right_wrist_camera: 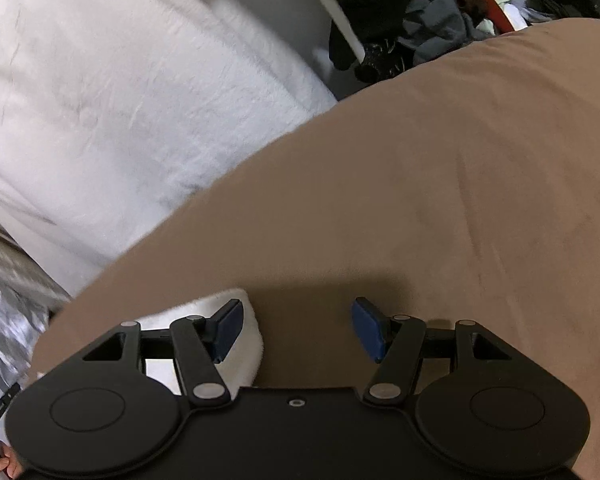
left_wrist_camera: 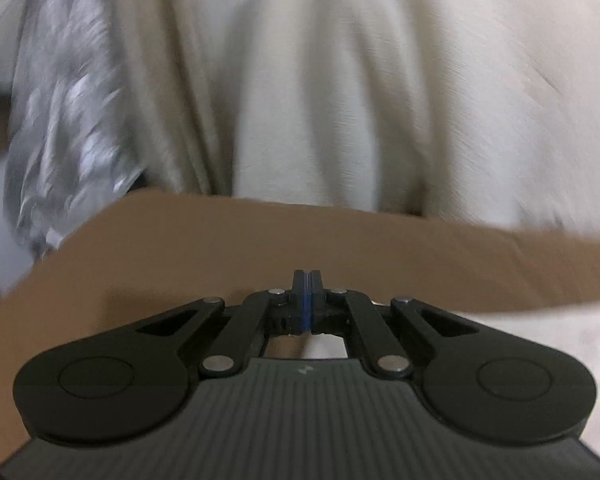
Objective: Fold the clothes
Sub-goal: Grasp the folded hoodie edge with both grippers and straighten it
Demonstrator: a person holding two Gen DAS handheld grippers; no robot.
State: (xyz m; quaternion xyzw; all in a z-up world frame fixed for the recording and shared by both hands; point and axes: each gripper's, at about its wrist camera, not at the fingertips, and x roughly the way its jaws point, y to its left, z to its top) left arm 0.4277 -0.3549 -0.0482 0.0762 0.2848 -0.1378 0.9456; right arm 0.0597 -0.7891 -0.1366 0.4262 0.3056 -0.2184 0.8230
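Left gripper [left_wrist_camera: 307, 280] jaws clenched (nothing visibly between) over brown cloth [left_wrist_camera: 260, 248], right gripper [right_wrist_camera: 298, 330] jaws released — above it.

White fabric [left_wrist_camera: 380, 80] and silvery sheet [left_wrist_camera: 60, 120] were smeared by motion blur. Brown garment [right_wrist_camera: 440, 180] was cut off at right edge. Clothes pile [right_wrist_camera: 440, 20] was too small to identify.
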